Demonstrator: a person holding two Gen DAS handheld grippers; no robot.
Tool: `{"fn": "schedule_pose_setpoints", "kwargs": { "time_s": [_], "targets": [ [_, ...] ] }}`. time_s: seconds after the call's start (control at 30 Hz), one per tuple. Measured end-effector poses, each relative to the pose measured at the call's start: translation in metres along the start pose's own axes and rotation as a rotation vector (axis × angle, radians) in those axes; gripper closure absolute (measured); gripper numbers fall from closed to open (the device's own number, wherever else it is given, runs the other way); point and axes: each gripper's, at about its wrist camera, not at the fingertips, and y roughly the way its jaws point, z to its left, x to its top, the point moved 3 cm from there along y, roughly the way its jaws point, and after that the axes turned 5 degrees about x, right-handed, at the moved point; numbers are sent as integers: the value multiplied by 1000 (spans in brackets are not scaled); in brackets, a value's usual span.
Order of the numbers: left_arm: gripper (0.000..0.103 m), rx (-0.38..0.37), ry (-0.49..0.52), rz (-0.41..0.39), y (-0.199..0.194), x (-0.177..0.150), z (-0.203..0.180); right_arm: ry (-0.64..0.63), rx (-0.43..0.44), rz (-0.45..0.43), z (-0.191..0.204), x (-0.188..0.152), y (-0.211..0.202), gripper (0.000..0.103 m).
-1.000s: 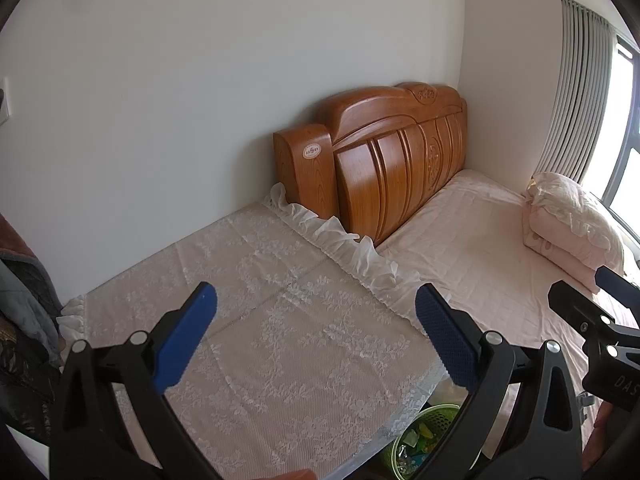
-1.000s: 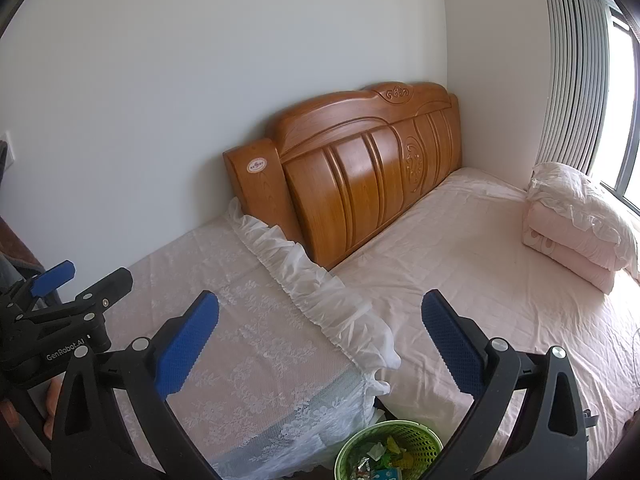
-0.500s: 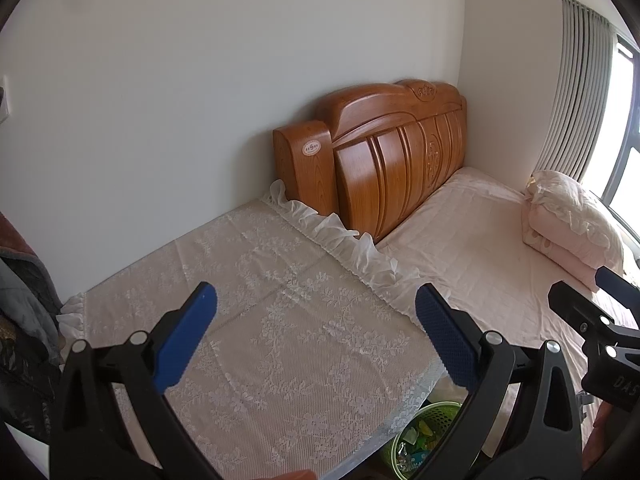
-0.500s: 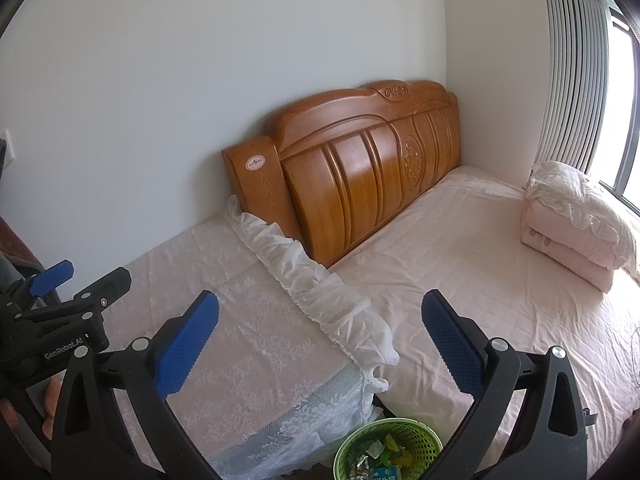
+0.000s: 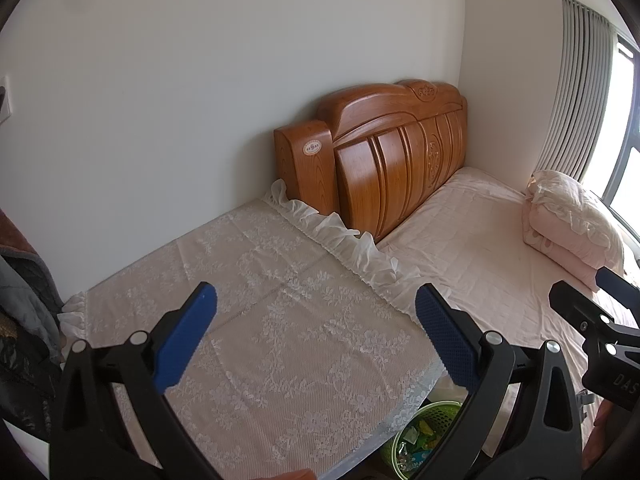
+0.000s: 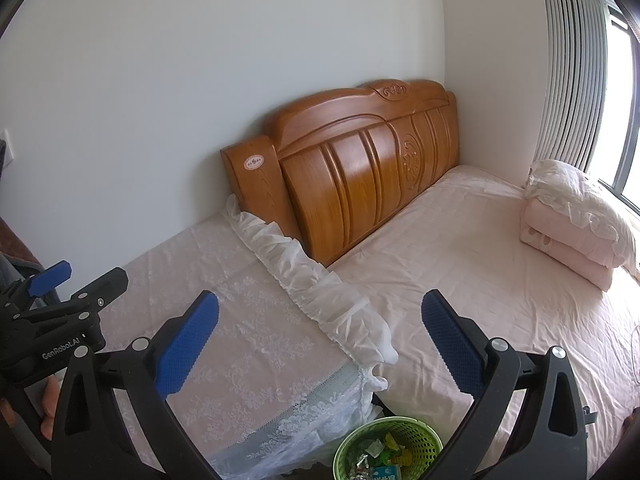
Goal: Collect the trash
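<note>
- Your left tool [image 5: 316, 336] hangs above the lace-covered worktop [image 5: 280, 320], blue pads [image 5: 186, 340] spread wide, nothing between them.
- Your right tool [image 6: 320, 340] is the same story: pads [image 6: 448, 346] wide apart, nothing gripped, held over the gap where the worktop's ruffled edge [image 6: 304, 280] meets the bed [image 6: 480, 280].
- The green basket [image 6: 430, 444] sits on the floor below, tucked between the worktop's hanging lace and the side of the bed.
- Look inside it from the right view: trash [image 6: 380, 456] is in there, a silvery wrapper, yellow and green scraps, a light blue packet.
- That basket is low between your right tool's fingers, nearer the right one, well beneath the tips.
- From the left view the basket [image 5: 438, 410] peeks out under the worktop's front corner, partly hidden behind your left tool's right finger.
- The worktop top shows only lace cloth in both views.
- Your right tool [image 5: 592, 312] pokes in at the right edge of the left view, out over the pink sheet; your left tool [image 6: 64, 300] shows at the left edge of the right view, with a hand [image 6: 48, 404] below it.
- Up the bed: a wooden headboard [image 6: 360, 172] against the wall, a folded pink quilt [image 6: 572, 224] with a pillow on top near the window.
- Dark clothing [image 5: 24, 300] hangs at the far left.
</note>
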Motion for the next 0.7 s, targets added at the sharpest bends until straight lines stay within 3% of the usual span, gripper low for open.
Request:
{"fn": "schedule_pose_setpoints", "kwargs": {
  "time_s": [0.7],
  "targets": [
    [8, -12, 32, -41, -6, 0, -7, 9, -10, 3, -4, -4, -1, 2]
  ]
}}
